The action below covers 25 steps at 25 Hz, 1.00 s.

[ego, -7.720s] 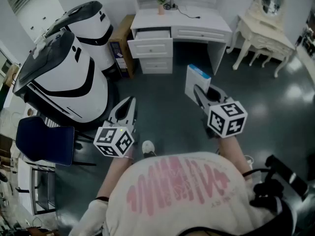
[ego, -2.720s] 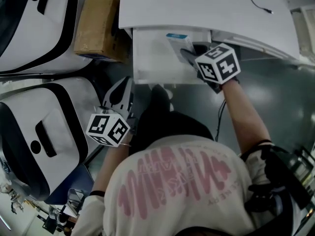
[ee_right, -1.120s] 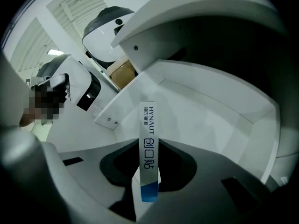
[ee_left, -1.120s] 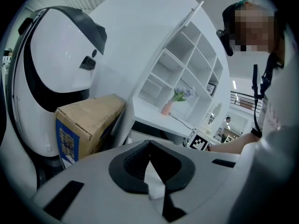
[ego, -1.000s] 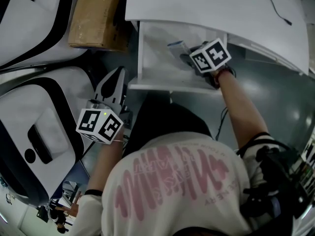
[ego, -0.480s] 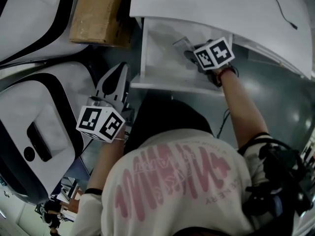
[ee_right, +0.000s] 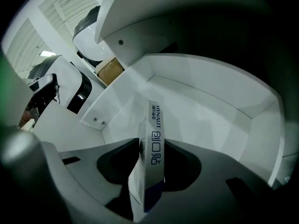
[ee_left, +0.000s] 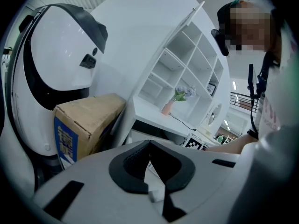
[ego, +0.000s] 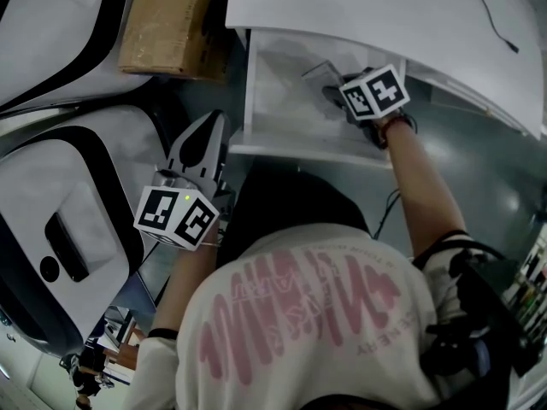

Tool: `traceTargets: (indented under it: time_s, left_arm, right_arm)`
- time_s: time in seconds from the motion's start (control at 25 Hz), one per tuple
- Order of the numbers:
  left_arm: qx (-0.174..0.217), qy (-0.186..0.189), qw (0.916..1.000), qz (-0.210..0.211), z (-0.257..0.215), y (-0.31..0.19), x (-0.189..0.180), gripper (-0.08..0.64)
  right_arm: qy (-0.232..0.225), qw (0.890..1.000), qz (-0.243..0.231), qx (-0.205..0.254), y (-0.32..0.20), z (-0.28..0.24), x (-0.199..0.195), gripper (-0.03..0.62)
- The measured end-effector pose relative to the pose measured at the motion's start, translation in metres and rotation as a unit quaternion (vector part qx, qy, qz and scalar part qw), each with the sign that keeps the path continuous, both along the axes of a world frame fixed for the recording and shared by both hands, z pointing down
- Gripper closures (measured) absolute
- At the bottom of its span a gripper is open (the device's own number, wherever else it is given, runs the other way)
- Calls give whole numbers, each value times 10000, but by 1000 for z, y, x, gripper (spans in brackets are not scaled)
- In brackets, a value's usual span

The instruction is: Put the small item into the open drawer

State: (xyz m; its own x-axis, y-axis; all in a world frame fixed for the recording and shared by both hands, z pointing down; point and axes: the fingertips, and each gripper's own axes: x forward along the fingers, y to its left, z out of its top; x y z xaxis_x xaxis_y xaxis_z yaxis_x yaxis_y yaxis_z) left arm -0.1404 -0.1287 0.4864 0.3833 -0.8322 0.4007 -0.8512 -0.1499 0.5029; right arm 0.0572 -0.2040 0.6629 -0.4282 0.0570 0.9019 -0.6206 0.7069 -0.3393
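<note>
The small item is a thin white box with blue print, and it is down inside the open white drawer under the desk top. My right gripper reaches into the drawer from the right. In the right gripper view the box stands on edge between the jaws, above the drawer floor. Those jaws are opening, and both pads still lie against the box's sides. My left gripper hangs shut and empty outside the drawer's front left corner, with its tips together.
A brown cardboard box stands left of the drawer, against the desk. Large white and black machines fill the left side. A cable lies on the desk top. White shelving rises above the desk.
Since the oldest frame the person has walked up to the desk and brought the box into the drawer. Over the last second the right gripper and box sank slightly deeper; the left barely moved.
</note>
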Motion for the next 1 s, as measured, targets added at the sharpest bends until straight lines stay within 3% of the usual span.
traceTargets:
  time_s: [1.0]
  left_arm:
    - [62, 37, 9999, -88, -2, -4, -7, 531]
  right_arm:
    - [7, 9984, 552, -114, -10, 14, 13, 345]
